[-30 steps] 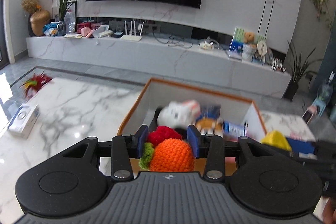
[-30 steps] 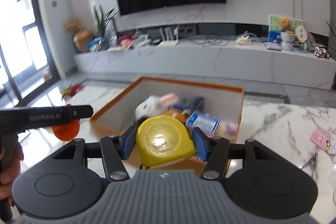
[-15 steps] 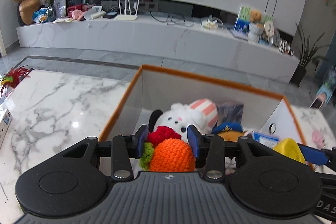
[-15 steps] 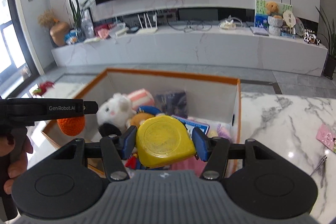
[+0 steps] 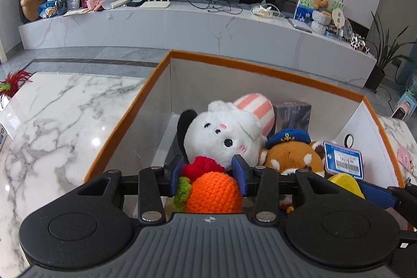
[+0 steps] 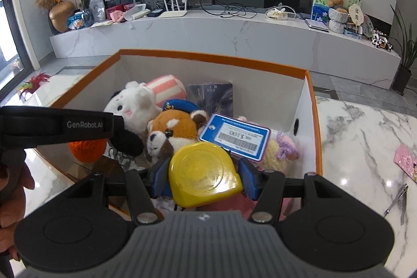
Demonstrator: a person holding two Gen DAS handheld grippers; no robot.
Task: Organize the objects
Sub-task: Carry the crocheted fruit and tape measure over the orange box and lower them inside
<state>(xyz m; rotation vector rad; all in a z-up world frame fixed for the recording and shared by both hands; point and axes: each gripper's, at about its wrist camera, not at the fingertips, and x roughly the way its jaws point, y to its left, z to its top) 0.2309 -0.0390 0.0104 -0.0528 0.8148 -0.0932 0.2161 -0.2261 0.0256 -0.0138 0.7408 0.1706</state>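
Evidently the left gripper [image 5: 207, 175] clamps a soft crochet toy [image 5: 212, 192] — squashy; right gripper [image 6: 202, 175] clamps a rigid tape measure [image 6: 204, 175] — by its sides, over the box [image 6: 310, 100].

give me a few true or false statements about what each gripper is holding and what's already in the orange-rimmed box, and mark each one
1. The left gripper is shut on an orange crocheted toy. True.
2. The right gripper holds a blue price tag. False: it is shut on a yellow tape measure; the blue price tag lies in the box.
3. A white plush bunny lies in the box. True.
4. The box is empty. False: plush toys and other items are inside.
5. The pink packet is in the box. False: it lies on the marble table.
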